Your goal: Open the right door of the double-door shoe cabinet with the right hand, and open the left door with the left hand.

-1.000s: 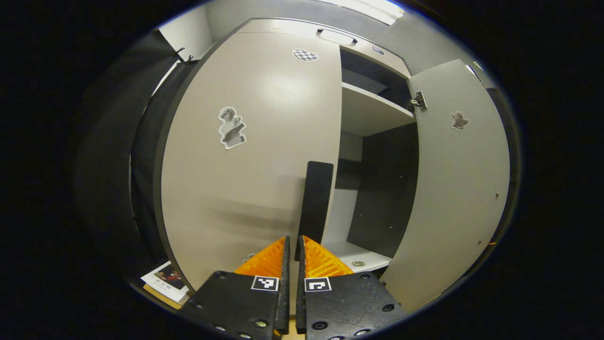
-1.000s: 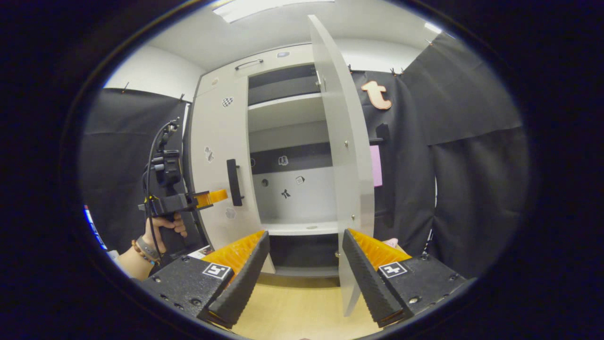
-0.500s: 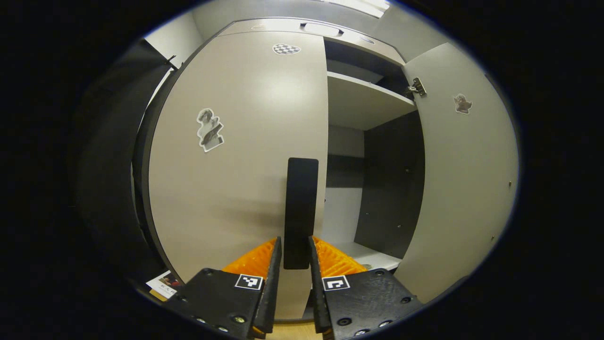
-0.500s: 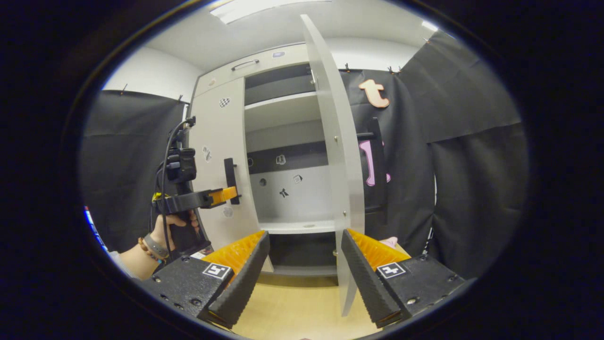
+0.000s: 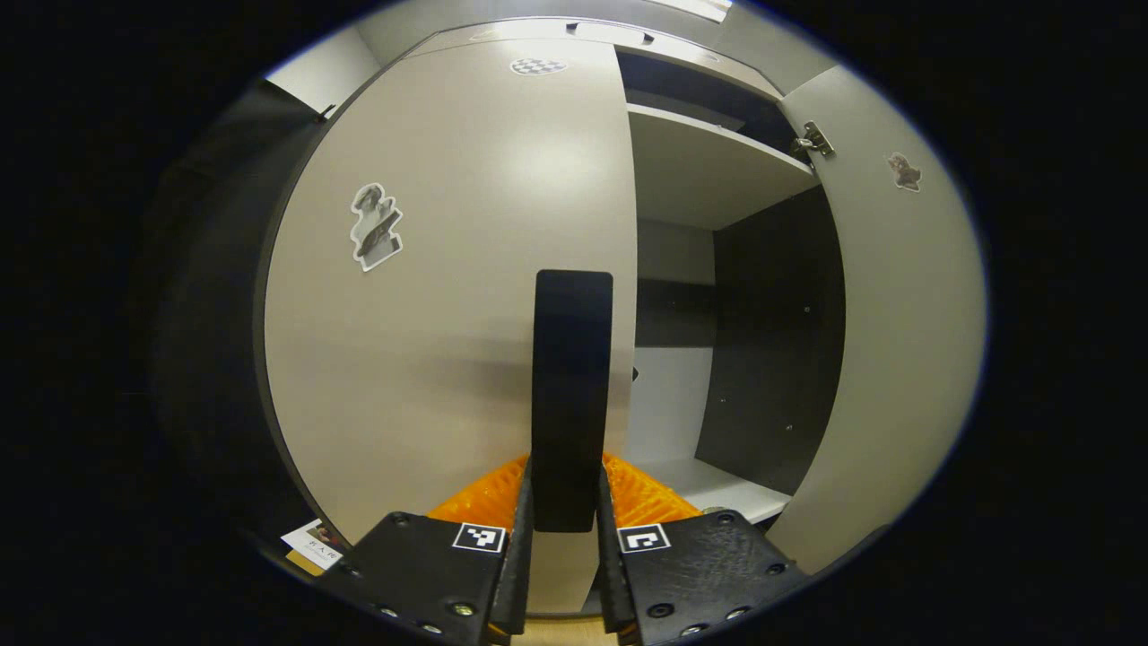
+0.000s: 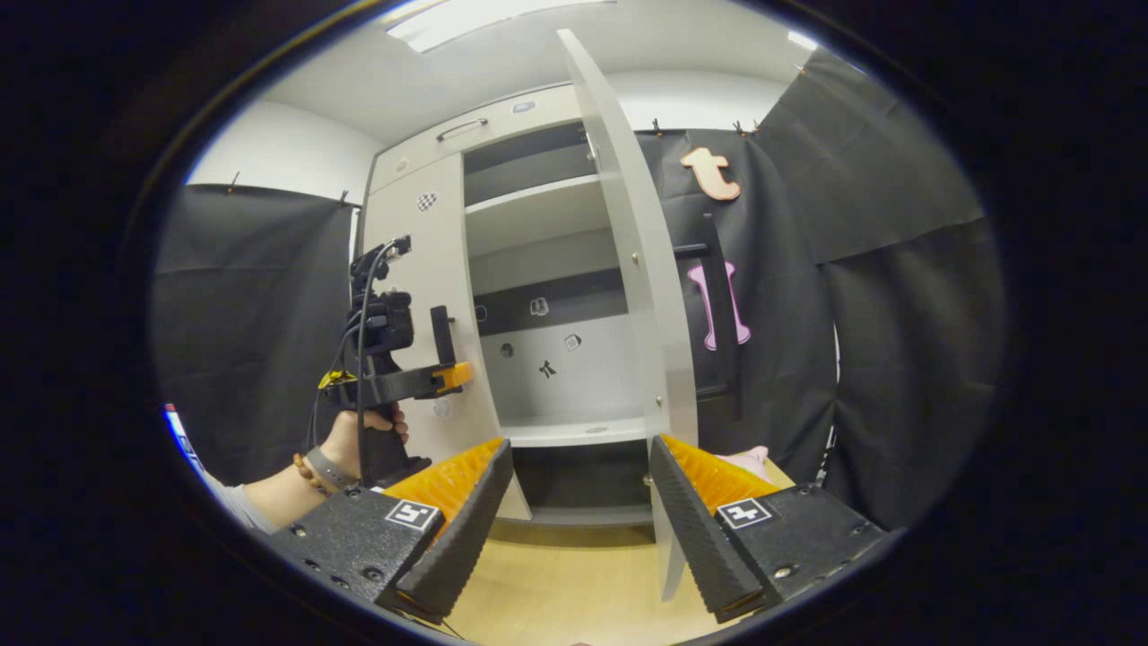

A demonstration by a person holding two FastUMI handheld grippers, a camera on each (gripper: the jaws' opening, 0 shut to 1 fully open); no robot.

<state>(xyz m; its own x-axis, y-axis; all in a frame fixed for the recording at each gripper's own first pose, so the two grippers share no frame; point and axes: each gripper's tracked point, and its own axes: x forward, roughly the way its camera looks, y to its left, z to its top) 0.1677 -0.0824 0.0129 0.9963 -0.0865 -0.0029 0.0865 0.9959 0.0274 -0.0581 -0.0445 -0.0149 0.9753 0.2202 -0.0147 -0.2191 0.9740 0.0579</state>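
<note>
Left door stood shut against the cabinet front; its handle ran upright along the edge nearest the opening, lower end between the left gripper fingers. Right door swung outward, edge-on in the right gripper view, just beside the right gripper. Shelf sat high inside; bottom board below. Floor lay before the cabinet.

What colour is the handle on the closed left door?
Black handle, clearest in the left gripper view.

The left door is smooth board with a soft sheen; its handle matt black. Metal hinge. Pale wood-look floor. Paper stickers.
</note>
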